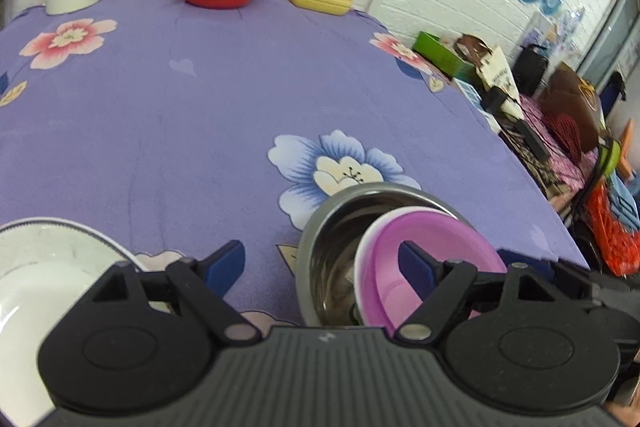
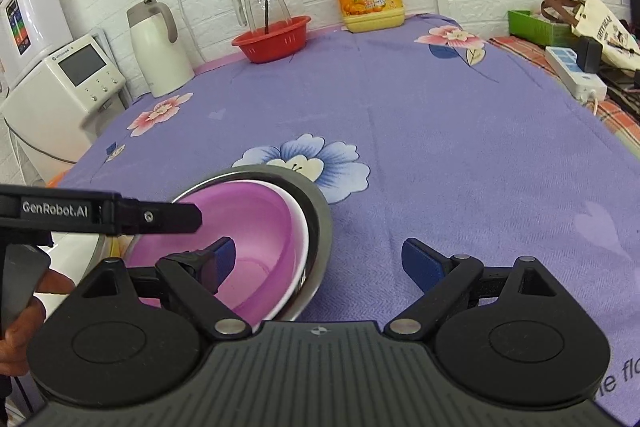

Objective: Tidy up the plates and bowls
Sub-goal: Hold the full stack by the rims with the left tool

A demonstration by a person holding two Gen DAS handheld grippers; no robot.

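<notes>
Two bowls nested lower centre: pink bowl tilted in steel bowl. Both grippers' fingers wide, empty (white plate lower left). Next: stack plate.

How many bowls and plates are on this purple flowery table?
4: a pink bowl nested in a steel bowl near the front; a white dish at front left, only partly visible; a red basin by the back wall. Others may be hidden.
</notes>
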